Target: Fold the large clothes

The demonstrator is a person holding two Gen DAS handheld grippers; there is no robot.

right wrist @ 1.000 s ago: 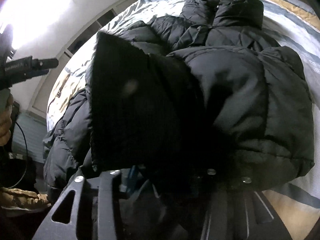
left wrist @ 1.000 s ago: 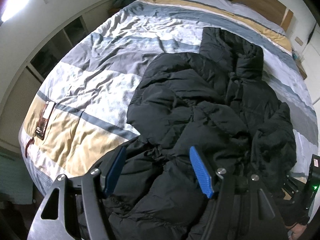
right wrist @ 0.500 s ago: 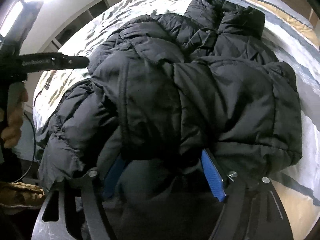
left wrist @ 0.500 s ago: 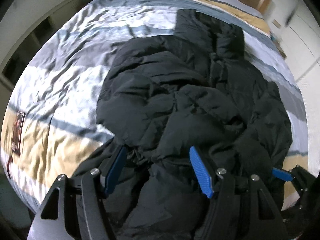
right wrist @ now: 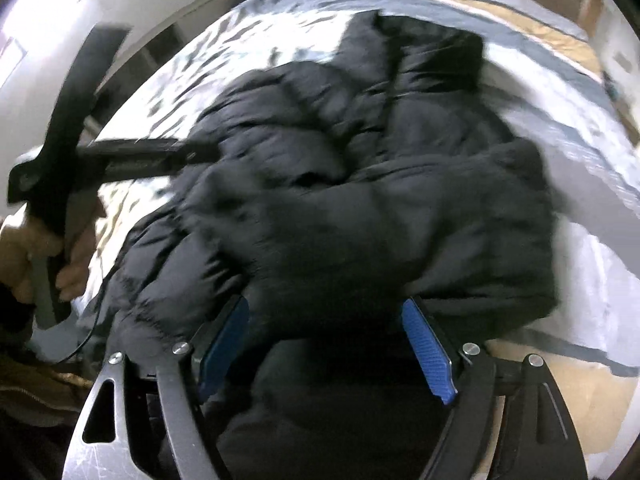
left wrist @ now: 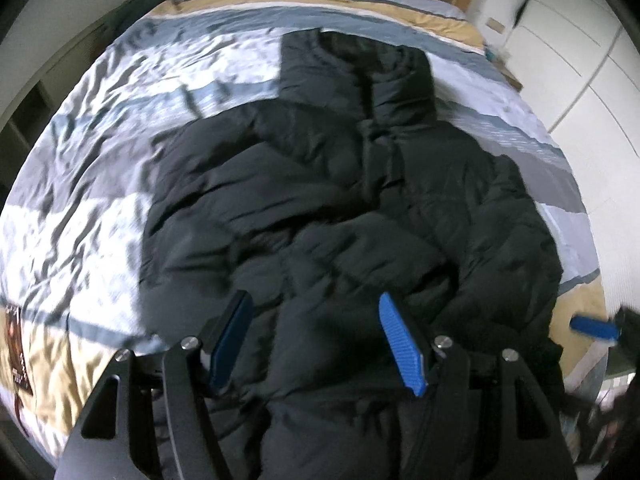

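Black puffer jacket (left wrist: pixel 340 208) lies bunched on bed (left wrist: pixel 100 152), hood toward headboard. Left tool (left wrist: pixel 316 340) released, hovering over the hem; right tool (right wrist: pixel 326 344) released too, nothing pinched. Jacket looks bulky, soft, springy, slick-shelled, likely to slide and puff back, so grab hem or cuff seams, not padding

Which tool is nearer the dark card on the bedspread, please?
Left. The left tool hovers over the jacket, nearer the dark card; the right tool is across the jacket.
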